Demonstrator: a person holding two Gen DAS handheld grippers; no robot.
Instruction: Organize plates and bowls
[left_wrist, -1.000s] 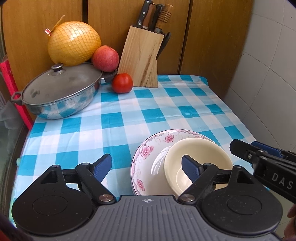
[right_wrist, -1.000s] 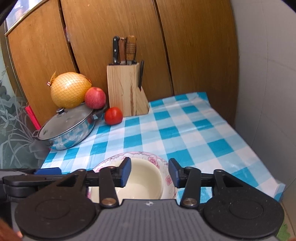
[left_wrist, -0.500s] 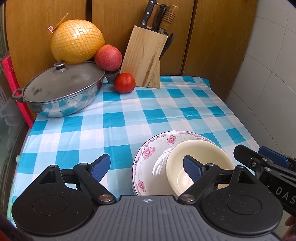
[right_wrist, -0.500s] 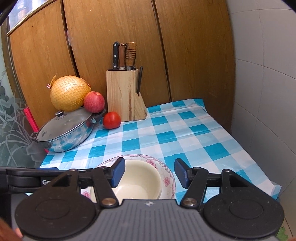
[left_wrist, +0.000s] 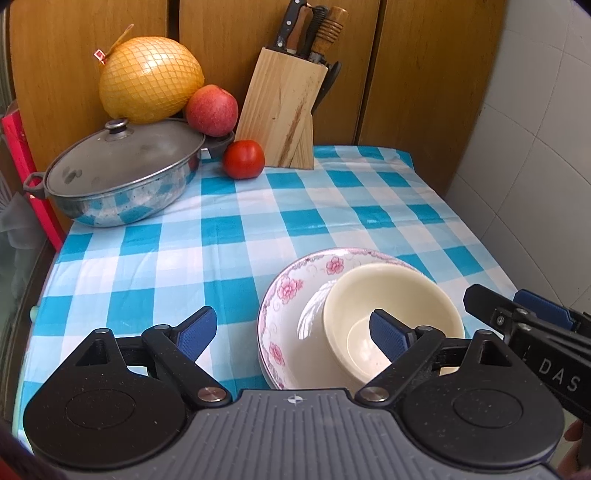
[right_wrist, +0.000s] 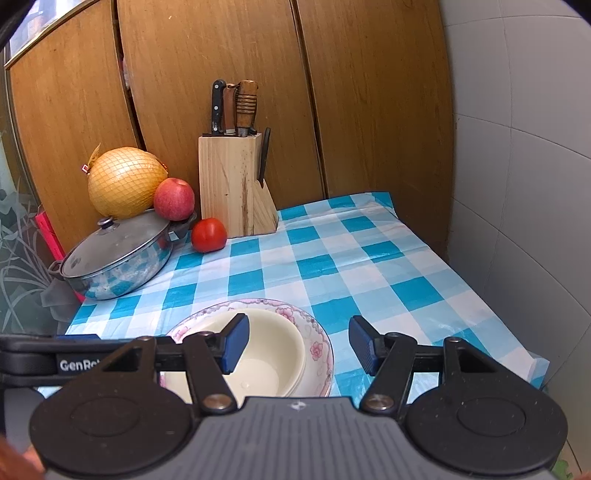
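A cream bowl (left_wrist: 391, 299) sits inside a larger white bowl with pink flowers (left_wrist: 291, 295) on the blue checked tablecloth, near the front right. Both also show in the right wrist view: the cream bowl (right_wrist: 273, 347) and the flowered bowl (right_wrist: 317, 343). My left gripper (left_wrist: 291, 332) is open and empty, held just in front of and above the bowls. My right gripper (right_wrist: 299, 341) is open and empty above the bowls; it also shows in the left wrist view at the right edge (left_wrist: 517, 310).
A lidded steel pot (left_wrist: 118, 181) stands at the back left, with a netted pomelo (left_wrist: 151, 79) and an apple (left_wrist: 212, 109) behind it. A tomato (left_wrist: 243, 158) and a wooden knife block (left_wrist: 284, 114) stand at the back. A tiled wall (left_wrist: 535, 166) is on the right.
My right gripper has opened wider and pulled back and up from the bowls. My left gripper has backed off slightly. The bowls have not moved.
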